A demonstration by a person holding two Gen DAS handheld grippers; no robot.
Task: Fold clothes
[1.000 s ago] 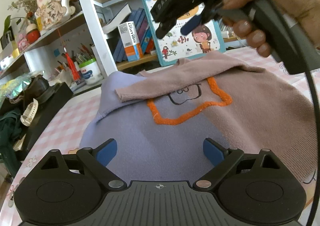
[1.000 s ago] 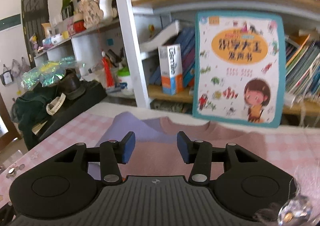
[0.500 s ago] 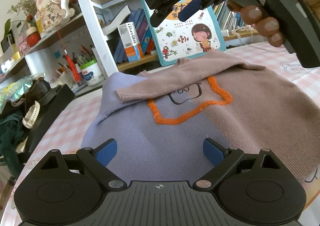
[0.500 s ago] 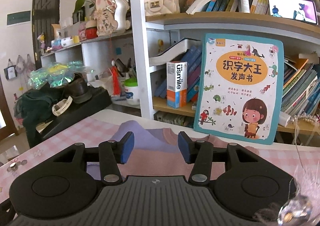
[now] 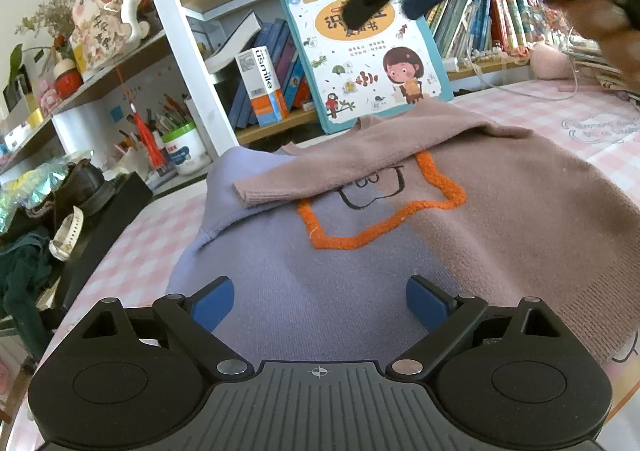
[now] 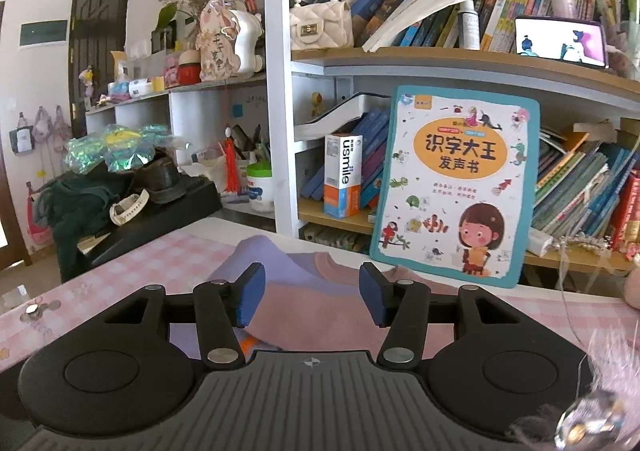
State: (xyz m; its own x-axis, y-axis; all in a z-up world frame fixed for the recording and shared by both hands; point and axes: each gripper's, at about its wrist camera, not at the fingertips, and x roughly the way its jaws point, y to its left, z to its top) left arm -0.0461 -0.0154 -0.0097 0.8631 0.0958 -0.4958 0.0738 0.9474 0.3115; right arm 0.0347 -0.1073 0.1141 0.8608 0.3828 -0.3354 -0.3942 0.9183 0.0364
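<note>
Sweater (image 5: 400, 251) flat on pink checked tablecloth (image 5: 132, 251), soft knit, half lilac, half dusty pink, fuzzy orange star outline at chest. Pink sleeve (image 5: 340, 171) laid leftward over chest, likely first fold. Left gripper (image 5: 320, 297) over near hem, jaws wide apart, empty. Right gripper (image 6: 312, 293) above far collar, jaws just opening, empty. Stiff picture book (image 6: 452, 187) propped on far shelf.
</note>
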